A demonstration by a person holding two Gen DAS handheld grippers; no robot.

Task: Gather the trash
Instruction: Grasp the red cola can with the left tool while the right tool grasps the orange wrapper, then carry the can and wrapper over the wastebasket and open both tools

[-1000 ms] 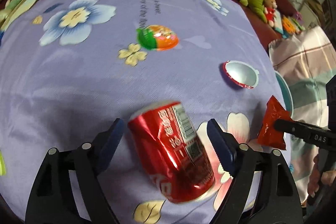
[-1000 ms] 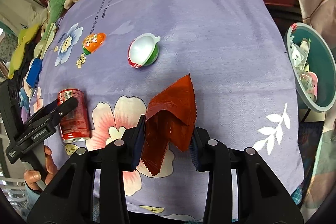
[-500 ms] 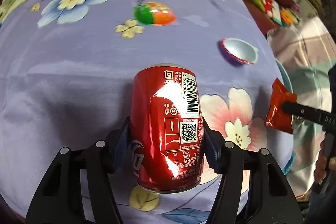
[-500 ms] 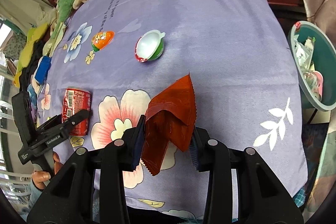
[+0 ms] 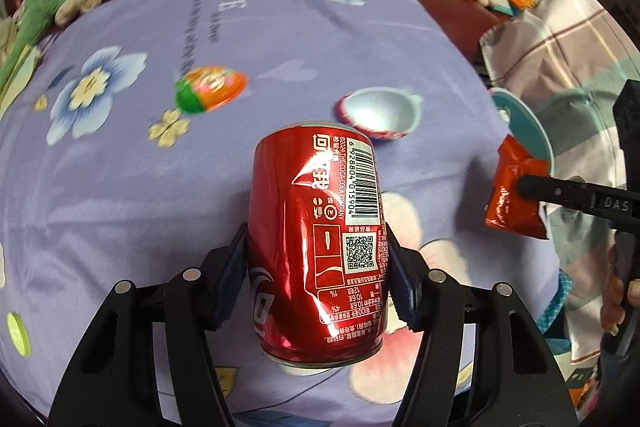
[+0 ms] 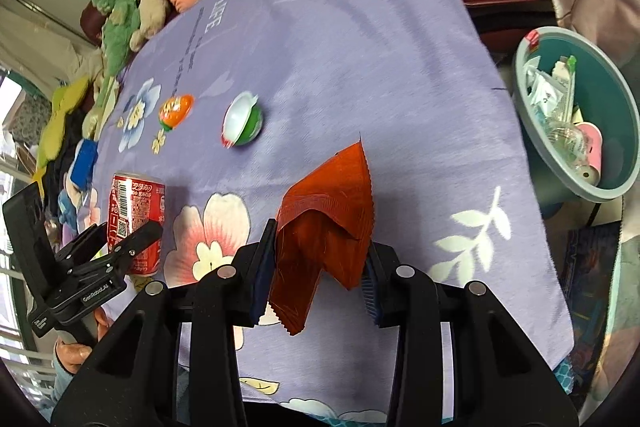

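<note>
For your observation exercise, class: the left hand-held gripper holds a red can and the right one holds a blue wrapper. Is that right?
Not quite: the wrapper in the right hand-held gripper is red, as the right wrist view shows. The left hand-held gripper does hold the red can.

Right gripper clamping red wrapper, left gripper clamping red can near purple cloth's left edge

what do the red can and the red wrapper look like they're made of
Red can: thin glossy metal, likely aluminium; sharp highlights and a creased dent in its wall. Red wrapper: thin plastic or foil film, semi-matte; folds, serrated edges and wrinkles where it is pinched. Its inner lining cannot be seen.
</note>
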